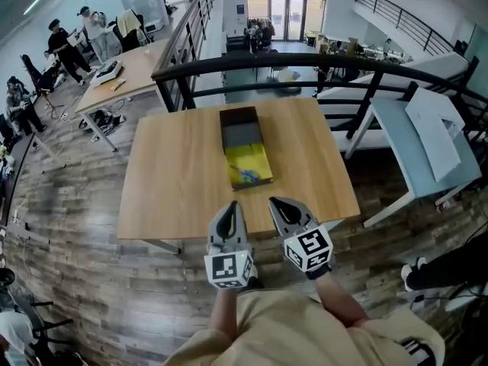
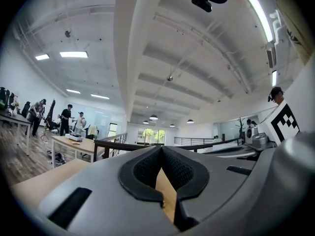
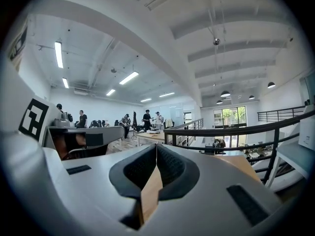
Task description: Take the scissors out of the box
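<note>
I hold my left gripper (image 1: 234,205) and my right gripper (image 1: 274,202) side by side, near each other but apart, and both point level over the near edge of the square light-brown wooden tabletop (image 1: 168,175). In the left gripper view the two black ribbed pads meet at their tips, so these jaws are pressed together with nothing between them; only a narrow wedge of the wooden surface shows in the gap below the tips. The right gripper view shows the same: the pads touch at the tips, the jaws are closed and empty, and a strip of wood shows under them. The long dark rectangular box (image 1: 242,132) lies on the tabletop ahead of both pairs of jaws, well apart from the tips, with its long side along the direction in which the jaws point and about between the two grippers. The half of the box farther from the jaws looks dark grey inside. The half nearer to the jaws holds a yellow sheet (image 1: 252,158), and on it, at the end closest to my jaws, lies a small blue shape (image 1: 246,175); it is too small for me to say if it is the scissors. Beyond the box, past the far edge of the tabletop, runs a black metal railing (image 1: 305,59).
</note>
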Demonstrator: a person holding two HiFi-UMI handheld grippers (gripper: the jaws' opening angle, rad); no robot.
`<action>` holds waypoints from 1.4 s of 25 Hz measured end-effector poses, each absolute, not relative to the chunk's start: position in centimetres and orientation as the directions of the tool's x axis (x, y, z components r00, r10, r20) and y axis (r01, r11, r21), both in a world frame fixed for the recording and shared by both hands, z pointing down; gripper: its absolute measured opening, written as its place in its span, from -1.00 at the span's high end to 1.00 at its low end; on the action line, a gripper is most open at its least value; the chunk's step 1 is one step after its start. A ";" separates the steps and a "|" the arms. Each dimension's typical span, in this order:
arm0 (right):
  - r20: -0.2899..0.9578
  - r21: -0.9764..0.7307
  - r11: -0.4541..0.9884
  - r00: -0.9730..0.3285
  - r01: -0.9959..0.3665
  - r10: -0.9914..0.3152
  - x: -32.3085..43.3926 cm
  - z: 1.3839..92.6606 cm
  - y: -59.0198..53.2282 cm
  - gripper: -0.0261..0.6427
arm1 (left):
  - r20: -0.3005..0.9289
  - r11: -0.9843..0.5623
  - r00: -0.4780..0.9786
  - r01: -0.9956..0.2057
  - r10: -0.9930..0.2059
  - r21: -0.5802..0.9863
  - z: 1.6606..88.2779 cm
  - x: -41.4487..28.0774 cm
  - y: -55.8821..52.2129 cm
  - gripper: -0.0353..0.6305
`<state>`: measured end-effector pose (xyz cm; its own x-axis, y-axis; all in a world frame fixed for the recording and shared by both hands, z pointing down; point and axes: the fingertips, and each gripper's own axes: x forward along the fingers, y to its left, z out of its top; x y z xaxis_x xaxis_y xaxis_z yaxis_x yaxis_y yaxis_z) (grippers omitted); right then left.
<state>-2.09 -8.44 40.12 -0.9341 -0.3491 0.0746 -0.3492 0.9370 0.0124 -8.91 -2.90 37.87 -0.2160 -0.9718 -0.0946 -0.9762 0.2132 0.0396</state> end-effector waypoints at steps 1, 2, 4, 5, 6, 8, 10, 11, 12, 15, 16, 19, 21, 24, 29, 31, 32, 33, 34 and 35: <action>0.081 0.014 0.935 -0.932 -0.353 -0.353 -3.5 40.3 -9.3 0.88 | -0.095 0.200 -0.203 -0.979 -0.974 0.038 37.9 -10.2 -3.8 0.86; 0.089 0.016 0.934 -0.930 -0.357 -0.357 -4.9 40.6 -10.1 0.88 | -0.094 0.189 -0.191 -0.981 -0.977 0.037 37.9 -11.4 -4.7 0.86; 0.103 0.016 0.932 -0.926 -0.363 -0.363 -7.3 41.1 -11.4 0.88 | -0.086 0.169 -0.172 -0.985 -0.981 0.040 38.3 -13.8 -6.2 0.86; 0.109 0.016 0.931 -0.925 -0.365 -0.364 -8.3 41.4 -11.9 0.88 | -0.081 0.164 -0.167 -0.985 -0.983 0.044 38.5 -14.9 -6.9 0.86; 0.118 0.016 0.932 -0.925 -0.363 -0.362 -9.3 41.7 -12.4 0.88 | -0.076 0.164 -0.167 -0.985 -0.983 0.051 38.7 -16.0 -7.5 0.86; 0.146 0.020 0.936 -0.925 -0.352 -0.351 -10.9 42.5 -13.2 0.88 | -0.065 0.168 -0.173 -0.983 -0.983 0.075 39.4 -17.9 -8.6 0.86; 0.179 0.015 0.939 -0.923 -0.344 -0.342 -12.0 43.5 -13.9 0.88 | -0.055 0.158 -0.163 -0.984 -0.985 0.084 40.2 -19.0 -9.6 0.86; 0.197 0.009 0.939 -0.920 -0.345 -0.340 -12.4 44.1 -14.4 0.88 | -0.049 0.150 -0.154 -0.985 -0.987 0.082 40.7 -19.3 -10.0 0.86; 0.216 0.004 0.938 -0.915 -0.347 -0.339 -12.7 44.9 -14.9 0.88 | -0.042 0.143 -0.147 -0.986 -0.988 0.081 41.3 -19.6 -10.6 0.86; 0.282 0.005 0.938 -0.900 -0.345 -0.333 -13.7 47.5 -16.8 0.88 | 0.017 0.144 -0.143 -0.986 -0.990 0.089 43.9 -20.9 -12.6 0.86; 0.305 0.009 0.939 -0.893 -0.345 -0.331 -14.0 48.5 -17.6 0.88 | 0.042 0.145 -0.142 -0.985 -0.989 0.090 44.8 -21.4 -13.3 0.86; 0.383 0.013 0.943 -0.870 -0.332 -0.311 -14.8 51.6 -20.1 0.88 | 0.083 0.146 -0.140 -0.987 -0.987 0.073 47.1 -22.2 -15.4 0.86; 0.442 0.014 0.950 -0.850 -0.312 -0.286 -15.3 53.9 -21.7 0.88 | 0.100 0.145 -0.137 -0.987 -0.986 0.075 48.3 -22.6 -16.7 0.86; 0.531 -0.001 0.965 -0.818 -0.261 -0.221 -16.2 57.5 -23.9 0.88 | 0.110 0.129 -0.120 -0.989 -0.987 0.077 49.9 -22.7 -19.2 0.86; 0.653 -0.028 0.978 -0.744 -0.208 -0.139 -17.4 62.5 -26.8 0.88 | 0.146 0.134 -0.116 -0.984 -0.982 0.119 52.7 -23.6 -22.8 0.86; 0.683 -0.023 0.982 -0.720 -0.189 -0.123 -18.0 64.0 -28.0 0.88 | 0.158 0.139 -0.118 -0.982 -0.980 0.130 53.5 -24.0 -24.0 0.86; 0.694 -0.017 0.983 -0.710 -0.181 -0.118 -18.6 64.7 -28.6 0.88 | 0.160 0.142 -0.120 -0.981 -0.980 0.134 53.8 -24.5 -24.6 0.86; 0.707 -0.015 0.985 -0.698 -0.173 -0.112 -19.1 65.4 -29.2 0.88 | 0.160 0.146 -0.124 -0.980 -0.979 0.136 54.0 -24.9 -25.1 0.86; 0.723 -0.018 0.986 -0.683 -0.165 -0.101 -19.6 66.1 -29.7 0.87 | 0.161 0.152 -0.129 -0.979 -0.978 0.138 54.3 -25.4 -25.6 0.86; 0.745 -0.030 0.988 -0.662 -0.154 -0.081 -20.0 66.9 -30.0 0.83 | 0.165 0.158 -0.134 -0.977 -0.977 0.142 54.6 -25.9 -26.0 0.86</action>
<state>-20.01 -29.96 66.85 -0.6621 -0.0806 0.7450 -0.1535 0.9877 -0.0296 -25.87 -25.98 54.61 -0.1338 -0.9771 0.1652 -0.9773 0.1577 0.1417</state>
